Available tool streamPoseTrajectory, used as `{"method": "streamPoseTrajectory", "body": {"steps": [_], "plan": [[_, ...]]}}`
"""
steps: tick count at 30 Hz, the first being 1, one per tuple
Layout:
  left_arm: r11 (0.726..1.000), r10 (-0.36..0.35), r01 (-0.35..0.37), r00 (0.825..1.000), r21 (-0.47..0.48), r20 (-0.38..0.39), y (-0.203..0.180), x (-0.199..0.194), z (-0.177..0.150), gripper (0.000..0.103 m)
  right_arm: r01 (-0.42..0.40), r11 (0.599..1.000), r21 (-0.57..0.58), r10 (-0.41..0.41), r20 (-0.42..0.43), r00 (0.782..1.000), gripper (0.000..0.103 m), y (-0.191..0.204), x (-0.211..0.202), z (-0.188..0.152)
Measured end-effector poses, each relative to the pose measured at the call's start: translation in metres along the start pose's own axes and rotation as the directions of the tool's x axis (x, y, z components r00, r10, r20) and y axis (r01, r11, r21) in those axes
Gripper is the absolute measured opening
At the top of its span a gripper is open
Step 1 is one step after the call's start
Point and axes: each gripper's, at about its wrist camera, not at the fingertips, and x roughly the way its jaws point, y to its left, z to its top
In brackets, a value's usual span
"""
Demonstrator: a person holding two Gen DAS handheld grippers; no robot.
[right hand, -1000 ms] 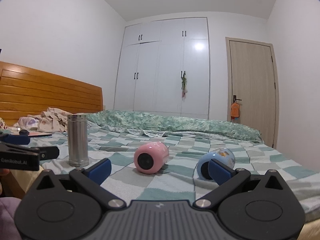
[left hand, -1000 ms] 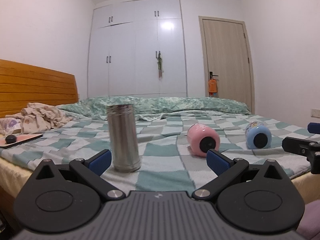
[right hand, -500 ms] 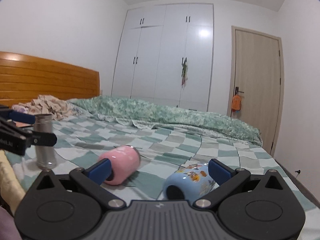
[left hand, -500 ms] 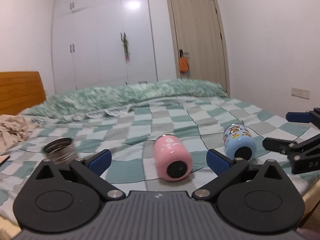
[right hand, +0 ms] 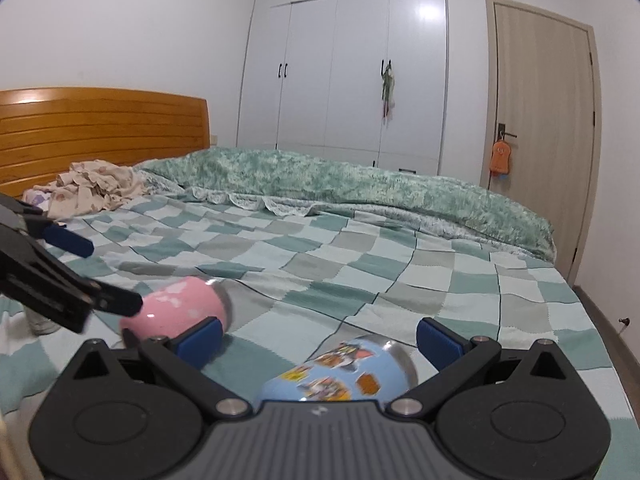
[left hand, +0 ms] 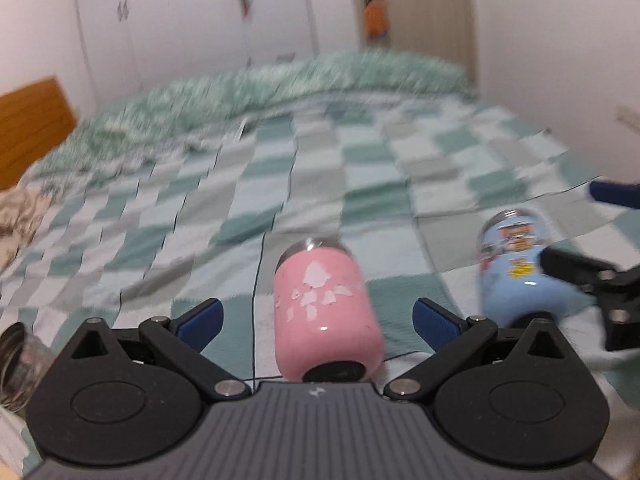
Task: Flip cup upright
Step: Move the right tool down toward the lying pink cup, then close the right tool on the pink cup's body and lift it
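Observation:
A pink cup (left hand: 326,314) lies on its side on the checked bedspread, its base towards me, between the open fingers of my left gripper (left hand: 318,320). It also shows in the right wrist view (right hand: 180,312). A light blue cup with stickers (right hand: 340,376) lies on its side between the open fingers of my right gripper (right hand: 318,340); it also shows in the left wrist view (left hand: 516,268). Neither cup is gripped. A steel cup (left hand: 20,364) stands upright at the left edge of the left wrist view.
The checked green bedspread (right hand: 360,264) covers the bed, with a rumpled green blanket (right hand: 360,184) at the far side. A heap of clothes (right hand: 92,188) lies by the wooden headboard (right hand: 100,128). A wardrobe (right hand: 340,60) and a door (right hand: 540,120) stand behind.
Both grippers have moved forward and down over the bed. The pink cup now sits between my left fingers and the blue cup between my right fingers. The steel cup has slid to the left edge.

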Motion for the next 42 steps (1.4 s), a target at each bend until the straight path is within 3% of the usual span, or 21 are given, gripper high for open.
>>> {"method": "streamPoseTrajectory", "body": {"steps": [7,9,12,14,16,24,32,36,42], "plan": [[1.0,0.03,-0.03,0.984,0.003,-0.174,-0.011,0.07,0.023,0.103,-0.045,0.998,0.034,0.046,-0.031,0.998,0.103,-0.037,0.039,0.006],[0.999,0.024,-0.028,0.969,-0.014,-0.246,-0.009,0.09,0.025,0.102,-0.067,0.996,0.055,0.069,-0.048,0.996,0.103,-0.046,0.049,0.006],[0.999,0.024,-0.038,0.939,-0.033,-0.343,-0.007,0.114,0.025,0.089,-0.087,0.994,0.07,0.092,-0.069,0.993,0.103,-0.055,0.062,0.005],[0.998,0.024,-0.046,0.932,-0.053,-0.362,-0.002,0.122,0.022,0.086,-0.099,0.992,0.081,0.105,-0.073,0.992,0.103,-0.059,0.067,0.004],[0.995,0.005,-0.039,0.937,-0.088,-0.348,0.003,0.121,0.021,0.085,-0.106,0.991,0.084,0.112,-0.07,0.991,0.103,-0.058,0.068,0.002],[0.996,-0.034,0.006,0.952,-0.091,-0.305,0.004,0.086,0.018,0.084,-0.117,0.987,0.113,0.125,-0.062,0.99,0.103,-0.041,0.036,-0.005],[0.993,-0.097,0.079,0.972,-0.092,-0.214,0.015,0.002,0.002,0.084,-0.129,0.982,0.136,0.134,-0.03,0.991,0.103,-0.005,-0.025,-0.001],[0.988,-0.142,0.123,0.964,-0.098,-0.223,0.022,-0.032,-0.016,0.084,-0.147,0.979,0.141,0.152,-0.023,0.988,0.103,0.016,-0.051,-0.002],[0.98,-0.196,0.179,0.938,-0.084,-0.284,0.029,-0.073,-0.049,0.084,-0.177,0.972,0.153,0.182,-0.023,0.983,0.103,0.045,-0.083,-0.01]]}}
